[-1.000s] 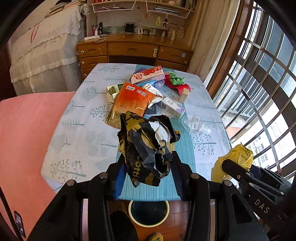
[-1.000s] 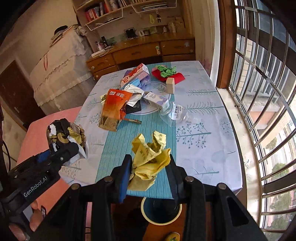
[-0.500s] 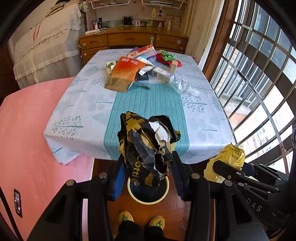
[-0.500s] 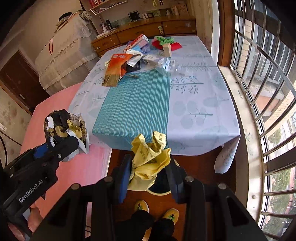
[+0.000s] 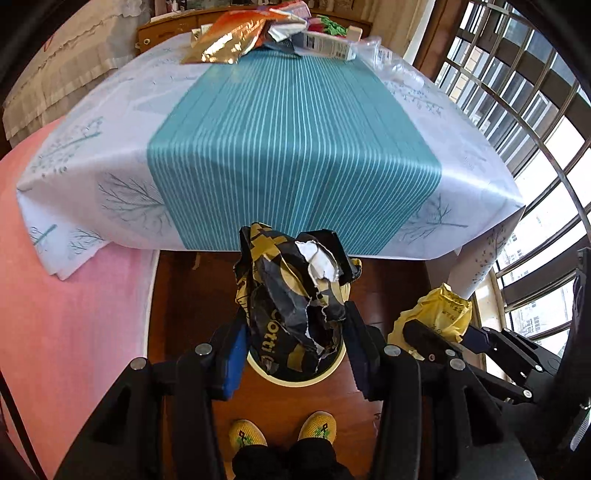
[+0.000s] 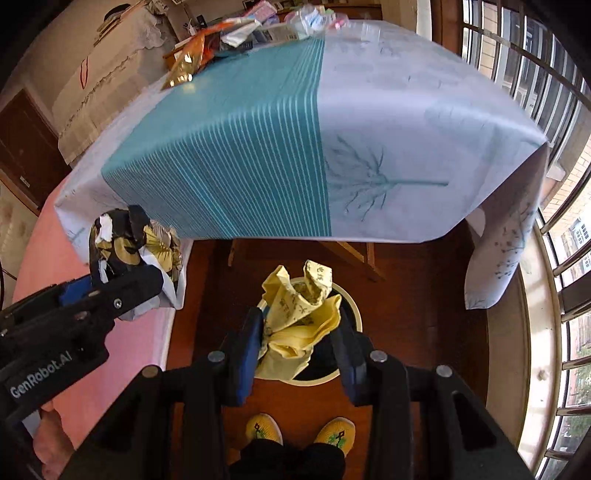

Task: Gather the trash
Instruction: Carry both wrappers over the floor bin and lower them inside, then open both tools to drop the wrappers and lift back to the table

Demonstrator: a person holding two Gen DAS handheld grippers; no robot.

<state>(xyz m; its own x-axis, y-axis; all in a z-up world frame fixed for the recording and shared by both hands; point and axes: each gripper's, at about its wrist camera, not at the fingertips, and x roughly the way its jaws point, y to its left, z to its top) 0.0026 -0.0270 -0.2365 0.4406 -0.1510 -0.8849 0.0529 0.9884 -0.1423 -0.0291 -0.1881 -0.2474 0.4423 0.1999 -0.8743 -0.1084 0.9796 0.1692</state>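
My left gripper (image 5: 293, 325) is shut on a crumpled black and gold wrapper (image 5: 291, 295), held above a round cream-rimmed bin (image 5: 295, 380) on the wooden floor. My right gripper (image 6: 299, 332) is shut on a crumpled yellow paper (image 6: 299, 314), held above the same bin (image 6: 351, 299). The yellow paper also shows in the left wrist view (image 5: 439, 314), and the black wrapper in the right wrist view (image 6: 129, 243). More trash, with an orange packet (image 5: 229, 33), lies at the far end of the table.
The table with a teal-striped cloth (image 5: 291, 122) stands just ahead, its near edge overhanging the floor. A pink surface (image 5: 66, 314) is at the left. A barred window (image 6: 546, 92) is at the right. The person's yellow shoes (image 6: 299, 432) are below.
Both grippers have pulled back from over the table and tilted down, carrying their trash to above the bin on the floor.
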